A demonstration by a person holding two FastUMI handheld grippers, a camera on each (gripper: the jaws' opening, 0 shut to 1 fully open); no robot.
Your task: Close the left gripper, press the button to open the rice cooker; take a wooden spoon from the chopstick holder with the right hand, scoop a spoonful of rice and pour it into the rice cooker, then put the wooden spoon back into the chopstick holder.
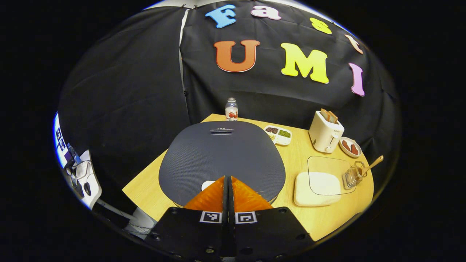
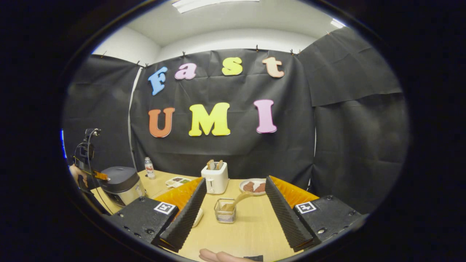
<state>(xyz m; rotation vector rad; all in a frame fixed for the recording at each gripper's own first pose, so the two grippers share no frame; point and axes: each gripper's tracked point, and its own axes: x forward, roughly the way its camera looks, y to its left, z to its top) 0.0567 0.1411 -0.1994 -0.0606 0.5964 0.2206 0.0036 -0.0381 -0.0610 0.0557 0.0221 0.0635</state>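
Left gripper (image 1: 228, 179) fingers together (over the rice cooker (image 1: 222, 160) lid), right gripper (image 2: 233, 196) spread, chopstick holder (image 2: 224, 210) between.

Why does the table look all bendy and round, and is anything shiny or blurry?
Left gripper view: the fisheye lens bows the table edge and swells the rice cooker lid; the image is sharp, with soft reflections on the clear lid over the rice container. Right gripper view: the walls curve, a ceiling light glares at the top, and the wooden spoon looks slightly soft.
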